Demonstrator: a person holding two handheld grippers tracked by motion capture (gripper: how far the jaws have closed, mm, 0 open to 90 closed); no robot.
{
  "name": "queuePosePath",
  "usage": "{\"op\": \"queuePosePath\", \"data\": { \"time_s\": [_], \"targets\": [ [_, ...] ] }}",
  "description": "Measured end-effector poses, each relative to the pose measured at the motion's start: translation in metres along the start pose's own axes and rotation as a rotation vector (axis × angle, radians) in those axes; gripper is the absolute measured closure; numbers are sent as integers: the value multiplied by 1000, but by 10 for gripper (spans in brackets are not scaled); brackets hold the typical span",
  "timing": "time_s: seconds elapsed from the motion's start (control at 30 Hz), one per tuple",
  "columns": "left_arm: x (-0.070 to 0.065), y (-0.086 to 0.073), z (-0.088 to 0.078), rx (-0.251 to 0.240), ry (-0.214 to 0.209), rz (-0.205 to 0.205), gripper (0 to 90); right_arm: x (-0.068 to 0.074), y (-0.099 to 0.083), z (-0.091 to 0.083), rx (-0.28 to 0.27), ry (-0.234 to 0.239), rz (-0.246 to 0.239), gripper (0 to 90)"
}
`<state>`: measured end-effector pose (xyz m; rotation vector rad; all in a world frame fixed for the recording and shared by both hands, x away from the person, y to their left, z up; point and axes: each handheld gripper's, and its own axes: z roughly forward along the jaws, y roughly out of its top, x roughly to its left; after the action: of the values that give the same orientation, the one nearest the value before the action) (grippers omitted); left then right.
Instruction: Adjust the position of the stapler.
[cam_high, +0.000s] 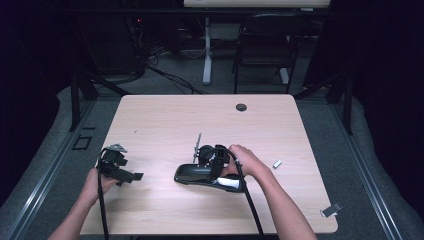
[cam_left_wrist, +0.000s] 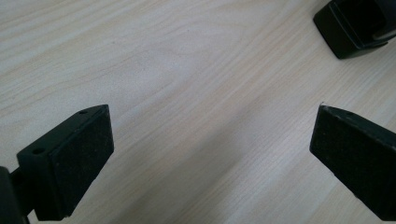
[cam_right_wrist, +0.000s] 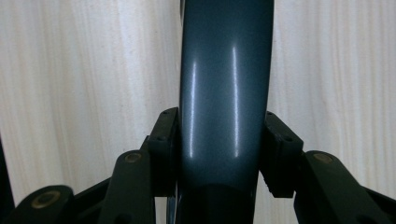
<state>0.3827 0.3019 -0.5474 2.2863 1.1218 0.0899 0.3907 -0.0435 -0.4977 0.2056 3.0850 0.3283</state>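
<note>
A long, dark, glossy object (cam_high: 200, 176), shaped like a stapler, lies on the wooden table (cam_high: 165, 120) just right of its middle. My right gripper (cam_high: 214, 167) comes down on it from above. In the right gripper view its pads (cam_right_wrist: 164, 149) press on both sides of the rounded blue-grey body (cam_right_wrist: 224, 93), so my right gripper (cam_right_wrist: 223, 154) is shut on it. My left gripper (cam_high: 131, 176) rests near the table's left front edge and points right. In the left gripper view, my left gripper (cam_left_wrist: 212, 154) stands open over bare wood, with a black end of the object (cam_left_wrist: 350, 28) at top right.
A thin metal strip (cam_high: 197, 144) sticks up just behind the right gripper. A small silver piece (cam_high: 277, 163) lies to the right of the right hand. A small black-and-white item (cam_high: 331, 210) sits at the front right edge. A cable hole (cam_high: 241, 107) is at the back.
</note>
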Motion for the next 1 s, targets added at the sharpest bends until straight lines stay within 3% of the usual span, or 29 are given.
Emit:
{"op": "queuePosePath", "data": {
  "time_s": [0.4,0.6,1.0],
  "targets": [
    [-1,0,1,3,-3,-7,0,8,-11,-2,-27,23,-46,548],
    [-1,0,2,6,-4,-6,0,12,-19,-1,-41,68,-50,556],
    [-1,0,2,7,1,0,0,19,-28,-3,-62,74,-52,557]
  ]
}}
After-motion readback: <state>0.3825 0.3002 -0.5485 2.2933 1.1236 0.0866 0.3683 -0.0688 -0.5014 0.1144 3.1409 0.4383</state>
